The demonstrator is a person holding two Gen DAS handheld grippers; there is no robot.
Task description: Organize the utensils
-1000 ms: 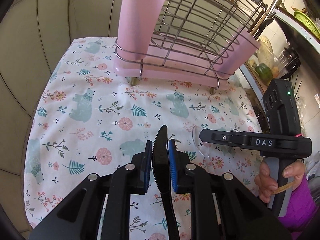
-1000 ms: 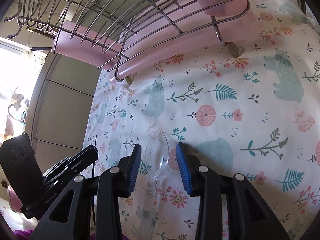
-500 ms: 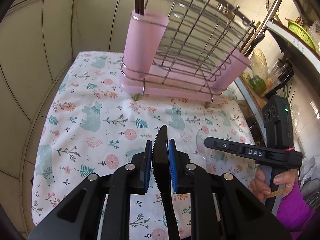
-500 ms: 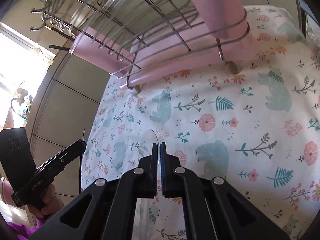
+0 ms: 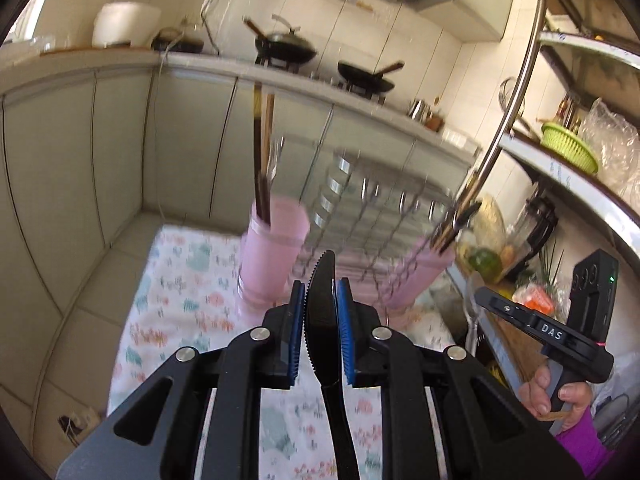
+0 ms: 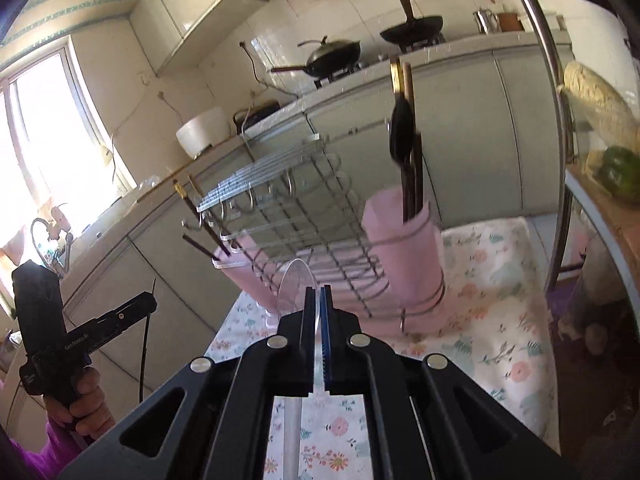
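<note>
While the left gripper [image 5: 322,316] pinches a serrated black knife [image 5: 323,320], the right gripper [image 6: 317,336] clamps a seemingly clear plastic spoon [image 6: 296,288]

The left gripper [image 5: 320,312] clamps a black plastic knife [image 5: 322,320] between its blue pads [image 5: 295,332], serrated edge to the left, tip pointing away toward a wire dish rack [image 5: 372,216] that stands on a floral tablecloth [image 5: 180,300]. The rack shows blurred. A pink cup [image 5: 272,256] at its left end holds dark chopsticks [image 5: 262,160]; another pink cup [image 5: 416,276] at its right end also holds utensils. At right, a hand [image 5: 560,400] in a purple sleeve grips the right gripper [image 5: 476,300], a clear spoon [image 5: 474,304] at its tip. Far behind, two woks [image 5: 286,46] sit on a stove and a white rice cooker [image 5: 124,24] on the counter
</note>
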